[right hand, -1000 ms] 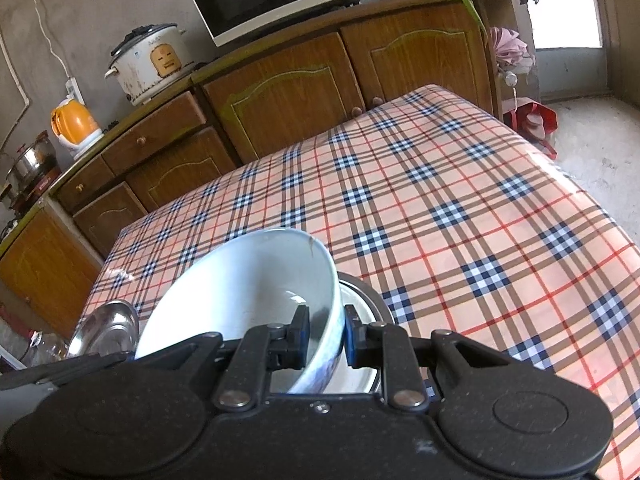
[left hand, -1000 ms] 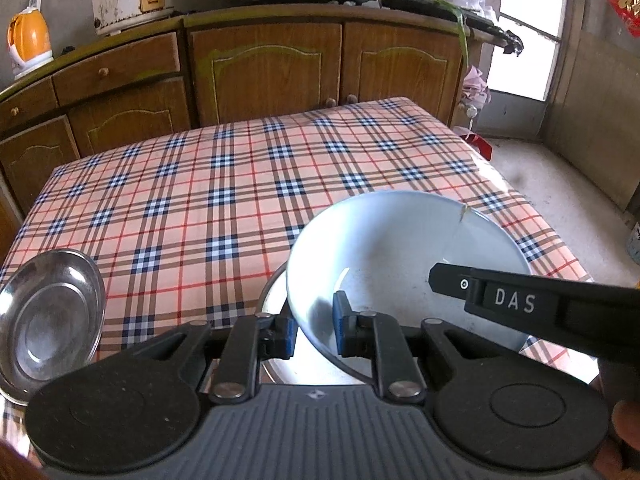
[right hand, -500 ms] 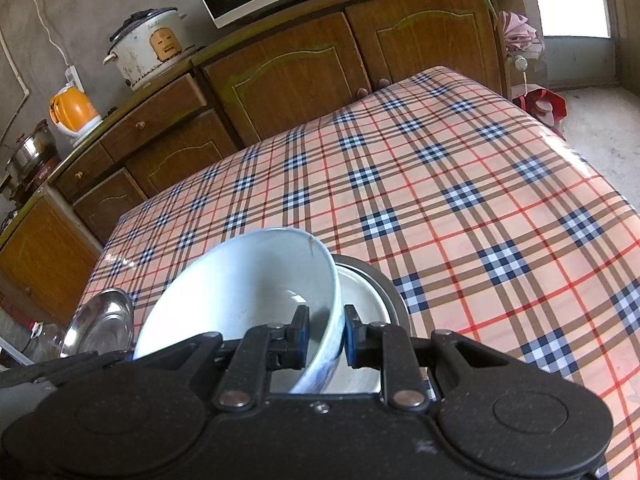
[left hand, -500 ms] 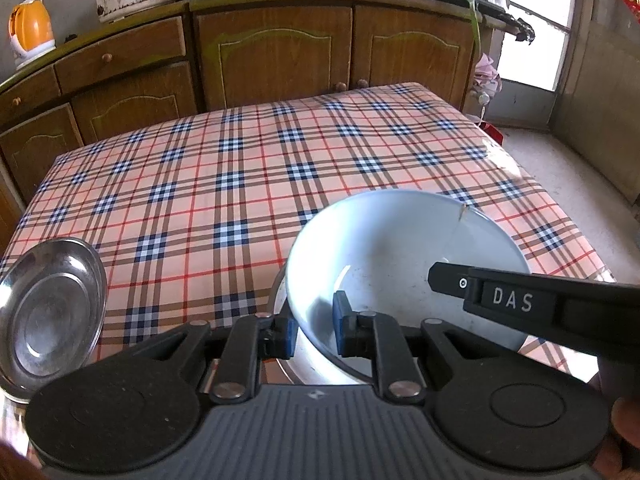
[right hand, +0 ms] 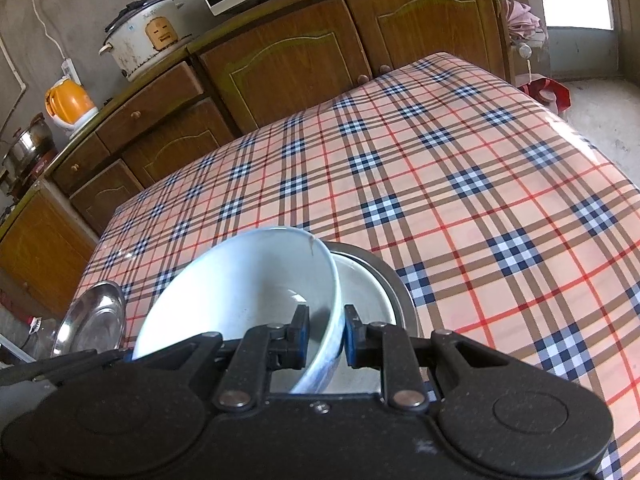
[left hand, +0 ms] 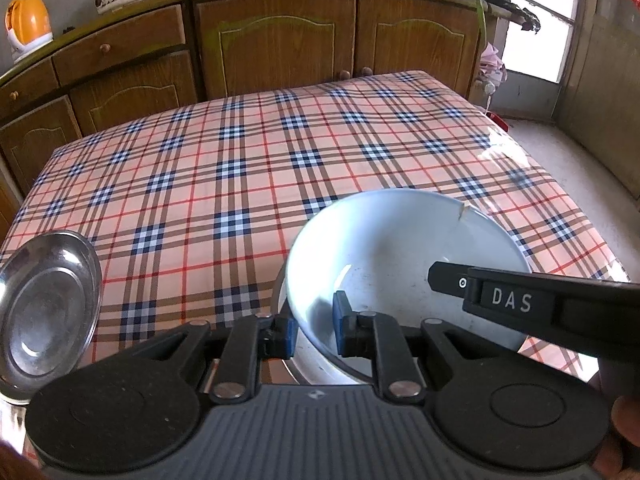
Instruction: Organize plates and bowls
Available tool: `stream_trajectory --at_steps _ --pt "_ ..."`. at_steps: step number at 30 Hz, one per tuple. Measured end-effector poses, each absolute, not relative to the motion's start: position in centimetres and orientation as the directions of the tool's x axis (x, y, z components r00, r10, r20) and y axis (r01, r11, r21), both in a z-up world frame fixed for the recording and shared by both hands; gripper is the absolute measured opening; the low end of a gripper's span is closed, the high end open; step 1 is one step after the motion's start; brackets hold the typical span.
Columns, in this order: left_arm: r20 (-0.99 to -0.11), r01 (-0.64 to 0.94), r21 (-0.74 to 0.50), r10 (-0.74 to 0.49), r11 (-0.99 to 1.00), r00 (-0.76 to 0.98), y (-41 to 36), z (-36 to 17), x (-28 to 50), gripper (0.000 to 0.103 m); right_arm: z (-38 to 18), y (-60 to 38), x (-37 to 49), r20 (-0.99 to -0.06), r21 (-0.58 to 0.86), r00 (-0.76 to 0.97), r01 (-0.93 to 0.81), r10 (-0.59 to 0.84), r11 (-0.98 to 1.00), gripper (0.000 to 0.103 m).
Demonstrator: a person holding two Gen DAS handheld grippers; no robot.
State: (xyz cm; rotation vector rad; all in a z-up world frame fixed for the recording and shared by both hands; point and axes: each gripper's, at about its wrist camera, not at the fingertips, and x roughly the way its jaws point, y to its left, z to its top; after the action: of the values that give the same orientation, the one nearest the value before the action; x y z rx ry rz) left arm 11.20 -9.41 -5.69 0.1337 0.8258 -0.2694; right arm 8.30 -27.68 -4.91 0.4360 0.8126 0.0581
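**Both grippers on one tilted bowl**

We hold the white bowl by its rim from two sides. Our left gripper is closed on the near rim, one pad inside the bowl and one outside. Our right gripper pinches the rim on the other side the same way. The bowl is round, so it has no long axis; it is tilted, with its mouth facing up and toward the left gripper. It sits over a metal dish, and we cannot tell whether the two touch. A chip marks the far rim. A steel plate lies well apart to the left, on the plaid tablecloth. Behind the table stand wooden cabinets, with a rice cooker and an orange kettle on top.
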Motion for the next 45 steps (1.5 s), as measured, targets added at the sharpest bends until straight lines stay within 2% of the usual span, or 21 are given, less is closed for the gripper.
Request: stream_trajectory --at_steps 39,45 --pt "-0.750 0.294 0.003 -0.192 0.956 0.633 -10.3 -7.5 11.9 0.021 -6.3 -27.7 9.0 -0.705 0.371 0.679 0.112 0.202 0.922 0.024" --pt "-0.753 0.301 -0.010 -0.205 0.954 0.625 -10.1 -7.6 12.0 0.022 -6.2 -27.8 8.8 -0.709 0.372 0.674 0.107 0.208 0.922 0.028"
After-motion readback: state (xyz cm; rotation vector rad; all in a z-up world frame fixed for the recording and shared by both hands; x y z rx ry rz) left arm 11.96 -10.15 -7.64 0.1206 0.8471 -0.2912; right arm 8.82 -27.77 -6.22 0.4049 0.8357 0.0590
